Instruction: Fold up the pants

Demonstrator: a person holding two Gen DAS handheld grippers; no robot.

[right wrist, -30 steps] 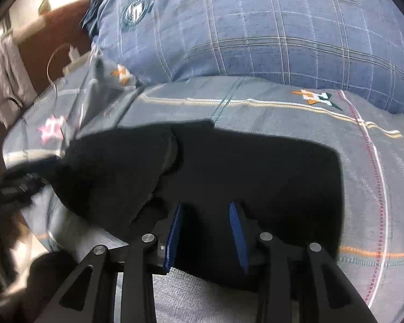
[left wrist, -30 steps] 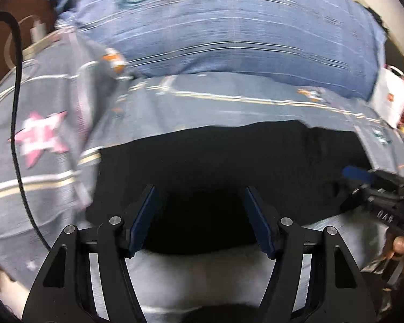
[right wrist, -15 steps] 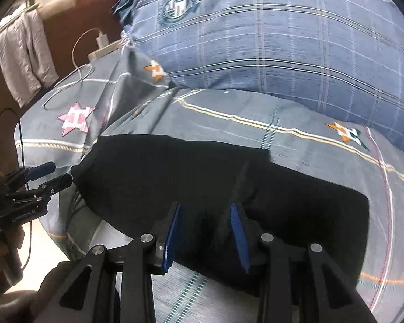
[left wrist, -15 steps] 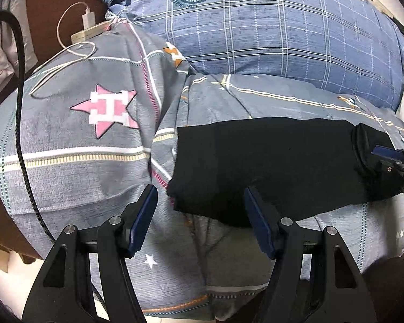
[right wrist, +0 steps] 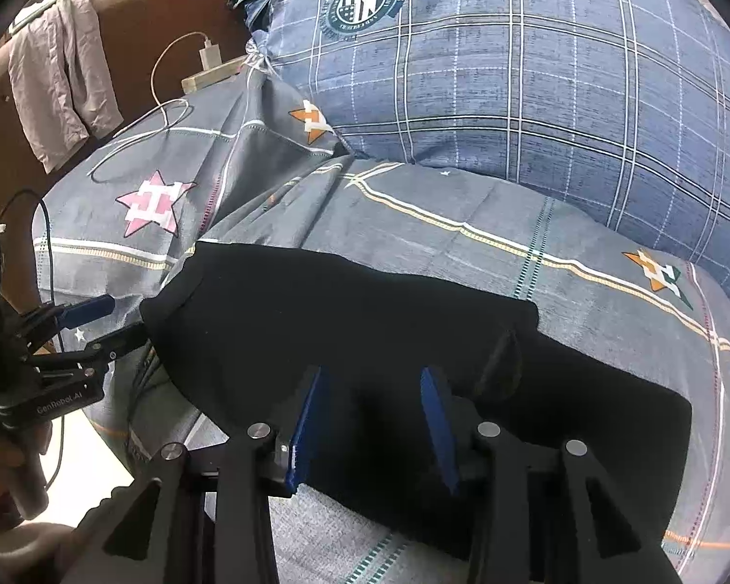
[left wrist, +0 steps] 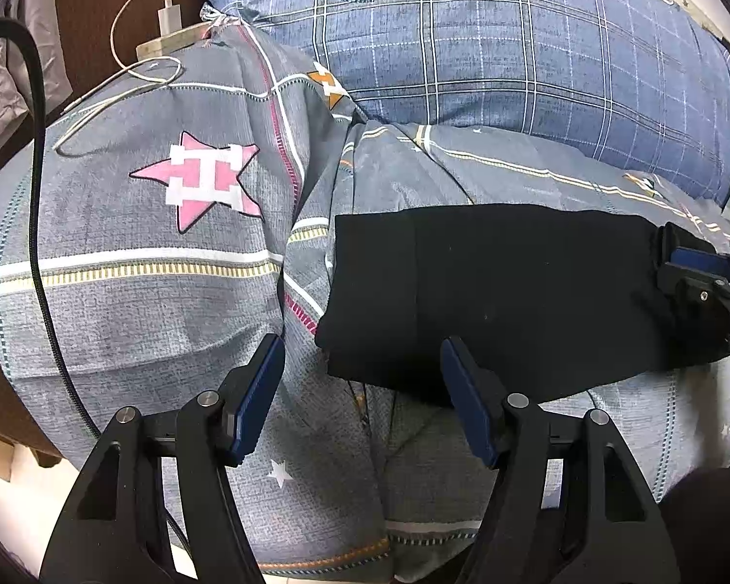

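Black pants [left wrist: 511, 292] lie folded into a flat rectangle on the grey patterned bed cover [left wrist: 170, 292]; they also show in the right wrist view [right wrist: 365, 340]. My left gripper [left wrist: 362, 389] is open and empty, just in front of the pants' near left corner. My right gripper [right wrist: 372, 418] is open over the pants' near edge, with a raised fold of cloth beside its right finger. The right gripper also shows at the pants' right end in the left wrist view [left wrist: 696, 282]. The left gripper shows at the left in the right wrist view [right wrist: 73, 336].
A large blue plaid pillow [left wrist: 511, 48] lies behind the pants. A white charger and cable [left wrist: 165, 19] rest on the cover's far left, and a black cable [left wrist: 39, 194] runs down the left side. The bed's front edge drops off just below the grippers.
Both grippers have drawn back from the pants. The left one, close over the cloth a second ago, now sits off the near left corner. The pants lie flatter.
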